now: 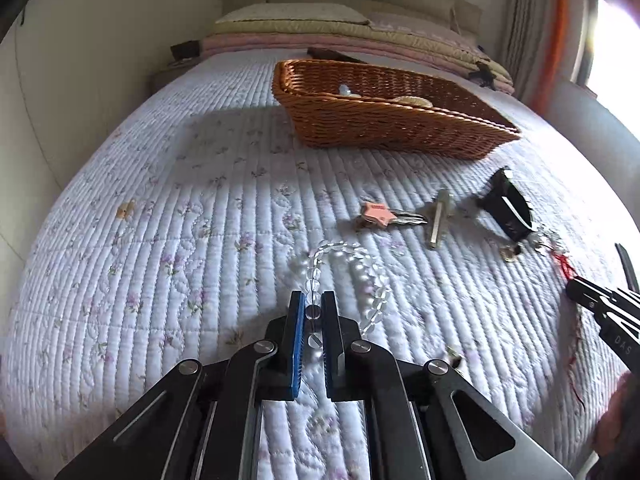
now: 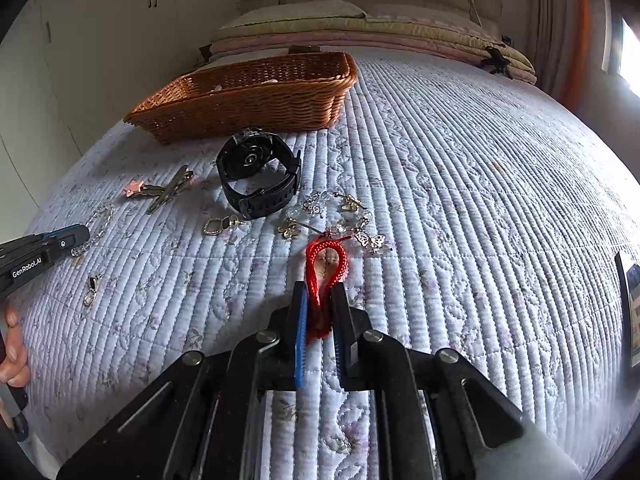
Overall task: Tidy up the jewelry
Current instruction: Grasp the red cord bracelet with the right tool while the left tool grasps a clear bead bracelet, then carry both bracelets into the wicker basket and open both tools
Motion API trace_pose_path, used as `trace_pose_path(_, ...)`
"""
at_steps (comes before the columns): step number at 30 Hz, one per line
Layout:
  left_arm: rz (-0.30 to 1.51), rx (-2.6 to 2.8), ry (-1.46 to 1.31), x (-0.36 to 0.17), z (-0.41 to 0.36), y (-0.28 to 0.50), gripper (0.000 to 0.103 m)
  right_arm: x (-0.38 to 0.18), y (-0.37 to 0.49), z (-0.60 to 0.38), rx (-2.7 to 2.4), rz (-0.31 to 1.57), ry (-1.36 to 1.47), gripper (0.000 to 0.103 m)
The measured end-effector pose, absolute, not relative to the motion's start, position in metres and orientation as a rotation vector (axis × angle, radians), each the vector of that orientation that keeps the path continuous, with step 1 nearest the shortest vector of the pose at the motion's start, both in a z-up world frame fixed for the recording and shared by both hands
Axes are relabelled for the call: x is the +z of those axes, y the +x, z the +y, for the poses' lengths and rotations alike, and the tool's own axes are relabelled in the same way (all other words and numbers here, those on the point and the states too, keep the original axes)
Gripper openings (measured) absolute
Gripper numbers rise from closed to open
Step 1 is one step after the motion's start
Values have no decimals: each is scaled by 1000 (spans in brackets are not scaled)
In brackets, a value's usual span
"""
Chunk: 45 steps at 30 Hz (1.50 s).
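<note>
My left gripper [image 1: 313, 298] is shut on a clear crystal bead bracelet [image 1: 352, 272] that lies on the quilted bed; it also shows in the right wrist view [image 2: 94, 226]. My right gripper [image 2: 322, 288] is shut on a red braided cord bracelet [image 2: 326, 258] resting on the quilt. A wicker basket [image 1: 384, 120] stands farther up the bed, also seen in the right wrist view [image 2: 248, 96], with a few small pale items inside.
On the quilt lie a black watch [image 2: 260, 172], keys with a pink star tag [image 2: 160, 190], a butterfly charm bracelet [image 2: 340, 216], an earring [image 2: 218, 225] and a small pendant [image 2: 91, 292]. Pillows lie at the headboard. A phone [image 2: 632, 304] lies at the right edge.
</note>
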State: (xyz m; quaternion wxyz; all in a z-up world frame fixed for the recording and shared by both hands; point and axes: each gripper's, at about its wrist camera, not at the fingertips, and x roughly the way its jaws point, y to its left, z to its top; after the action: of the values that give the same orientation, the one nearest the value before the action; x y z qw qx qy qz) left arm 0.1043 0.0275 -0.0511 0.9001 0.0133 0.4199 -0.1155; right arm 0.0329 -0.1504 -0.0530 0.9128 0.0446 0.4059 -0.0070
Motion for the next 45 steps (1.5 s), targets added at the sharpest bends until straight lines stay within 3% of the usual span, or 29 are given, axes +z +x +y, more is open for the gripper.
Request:
trace_pose_path(11,753,-437,-60,-24,43,47,8,-34,2,-148,67,780,154,12)
trace_pose_path(28,609,-517,-105,24,43,39,8,24,1,-129,98,644,101,12)
trace_pose_path(38,489,-544,-78,96,15,115,8,86,86,-139,83,565,71,12)
trace_pose_path(45,525,-556,-139,109,-14,206,8,100,187,-136,67,585,6,12)
